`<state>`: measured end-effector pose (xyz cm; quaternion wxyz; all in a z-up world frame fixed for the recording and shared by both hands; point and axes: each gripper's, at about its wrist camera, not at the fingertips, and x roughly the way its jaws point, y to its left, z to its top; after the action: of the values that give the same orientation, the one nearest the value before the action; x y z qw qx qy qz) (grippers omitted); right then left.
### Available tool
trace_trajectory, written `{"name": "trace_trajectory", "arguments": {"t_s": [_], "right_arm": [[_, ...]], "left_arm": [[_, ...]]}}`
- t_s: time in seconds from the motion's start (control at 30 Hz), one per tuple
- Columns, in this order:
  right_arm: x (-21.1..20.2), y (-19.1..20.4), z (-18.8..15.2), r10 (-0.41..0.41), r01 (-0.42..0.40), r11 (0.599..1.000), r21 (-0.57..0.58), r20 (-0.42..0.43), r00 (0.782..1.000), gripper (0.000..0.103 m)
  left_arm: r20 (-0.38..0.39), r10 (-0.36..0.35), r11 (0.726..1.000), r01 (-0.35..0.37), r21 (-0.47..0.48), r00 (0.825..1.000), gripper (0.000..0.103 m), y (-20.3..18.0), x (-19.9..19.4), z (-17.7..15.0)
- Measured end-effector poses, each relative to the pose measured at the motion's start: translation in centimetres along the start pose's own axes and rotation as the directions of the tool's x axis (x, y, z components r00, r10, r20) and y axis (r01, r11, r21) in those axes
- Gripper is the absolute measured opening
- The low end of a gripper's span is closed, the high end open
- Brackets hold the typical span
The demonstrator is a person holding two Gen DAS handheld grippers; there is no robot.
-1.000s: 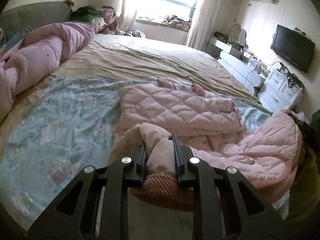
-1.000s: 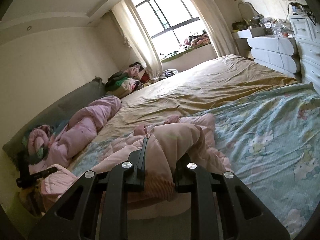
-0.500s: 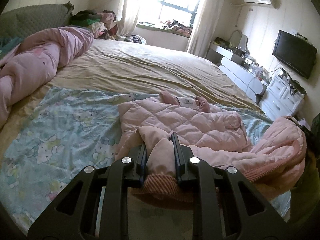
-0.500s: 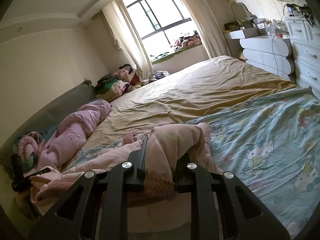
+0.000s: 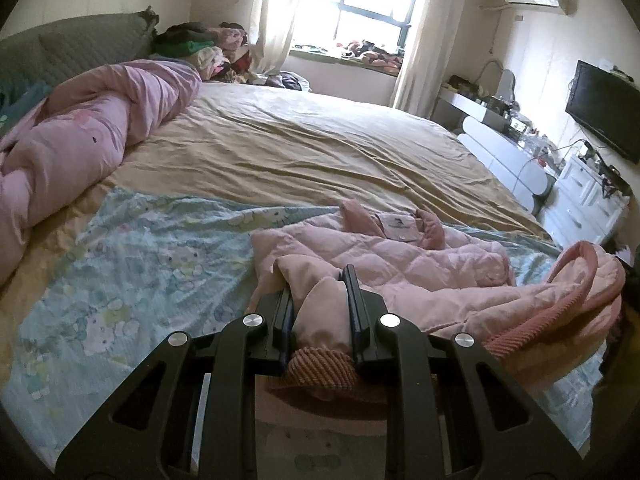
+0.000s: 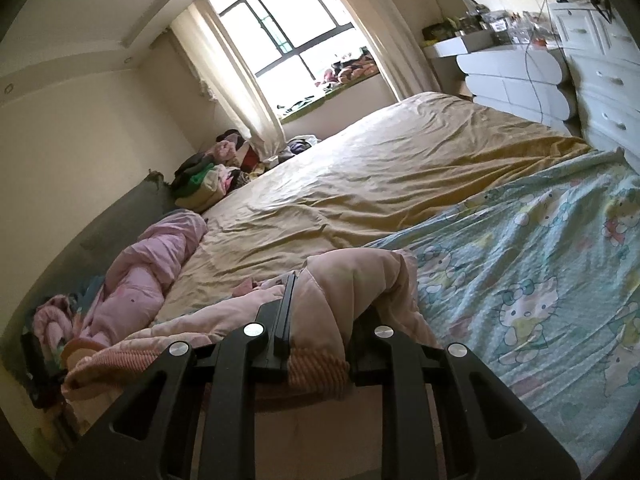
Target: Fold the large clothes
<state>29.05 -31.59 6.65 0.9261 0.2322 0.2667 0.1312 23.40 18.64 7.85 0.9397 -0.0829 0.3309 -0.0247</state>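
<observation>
A pink quilted jacket [image 5: 420, 258] lies on the light-blue cartoon sheet [image 5: 132, 280], collar pointing toward the window. My left gripper [image 5: 319, 280] is shut on the jacket's ribbed hem [image 5: 322, 364], lifting a fold of it above the rest. The hem band runs off to the right as a raised loop [image 5: 580, 288]. In the right wrist view my right gripper [image 6: 328, 280] is shut on another part of the same jacket [image 6: 352, 276], bunched cloth draped over the right finger. The lifted hem [image 6: 120, 360] stretches away to the left there.
A rolled pink duvet [image 5: 68, 140] lies along the grey headboard [image 5: 92, 44]. The tan bedsheet [image 5: 304, 148] covers the far bed. Piled clothes [image 5: 204, 48] sit near the window. White dressers [image 5: 584, 196] and a TV [image 5: 604, 116] line the right wall.
Both grippers have carried the jacket's hem forward over the bed toward the collar. The lower part now lies further over the body, and the far room shows larger in both views.
</observation>
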Motion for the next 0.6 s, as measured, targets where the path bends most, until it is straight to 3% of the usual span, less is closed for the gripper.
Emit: {"name": "trace_trajectory", "arguments": {"t_s": [0.37, 0.6], "right_arm": [[5.4, -0.4, 1.4, -0.086, 0.086, 0.996, 0.027, -0.026, 0.996, 0.019], [9.8, -0.1, 2.1, -0.181, 0.183, 0.983, 0.02, -0.068, 0.981, 0.019]], "left_arm": [[-0.026, 0.027, 0.999, -0.027, -0.023, 0.999, 0.015, 1.8, 5.5, 1.7], [-0.051, 0.029, 0.998, -0.032, -0.05, 0.998, 0.019, 2.5, 8.3, 2.2]]}}
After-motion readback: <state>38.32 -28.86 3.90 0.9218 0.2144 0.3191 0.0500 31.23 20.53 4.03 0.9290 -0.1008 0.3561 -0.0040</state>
